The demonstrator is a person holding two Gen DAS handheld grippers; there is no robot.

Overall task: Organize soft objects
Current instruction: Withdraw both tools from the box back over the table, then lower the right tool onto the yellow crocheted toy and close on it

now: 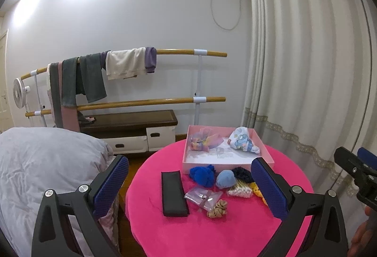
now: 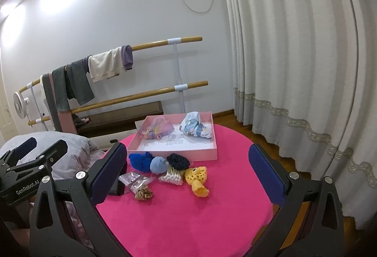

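I have both grippers hovering above the round pink counter (image 2: pixel 188 221), and neither touches anything. The left gripper (image 1: pixel 189 182) has its fingers (image 1: pixel 110 184) released, spread wide with nothing between them; the right gripper (image 2: pixel 186 171) is likewise spread wide and empty. From the right wrist view, the pink box (image 2: pixel 179 155) sits at twelve o'clock on the counter, with a pastel purple pouch (image 2: pixel 156 131) in its eleven o'clock corner and a cartoon-print cloth bundle (image 2: pixel 195 128) in its one o'clock corner, well apart from each other. Just in front of the box's near wall lies a row of soft things: a bright blue knit piece (image 2: pixel 141 160) at ten o'clock, a light blue ball (image 2: pixel 158 164) touching it, and a dark navy knit piece (image 2: pixel 178 161) next along. A bundle of cotton swabs (image 2: pixel 171 177) lies just below those, with a yellow crocheted toy (image 2: pixel 196 178) to its three o'clock side. A clear plastic bag (image 2: pixel 133 180) and a tan scrunchie (image 2: pixel 143 194) sit toward eight o'clock. In the left wrist view a flat black pad (image 1: pixel 174 193) lies at nine o'clock of the group, apart from the bag.
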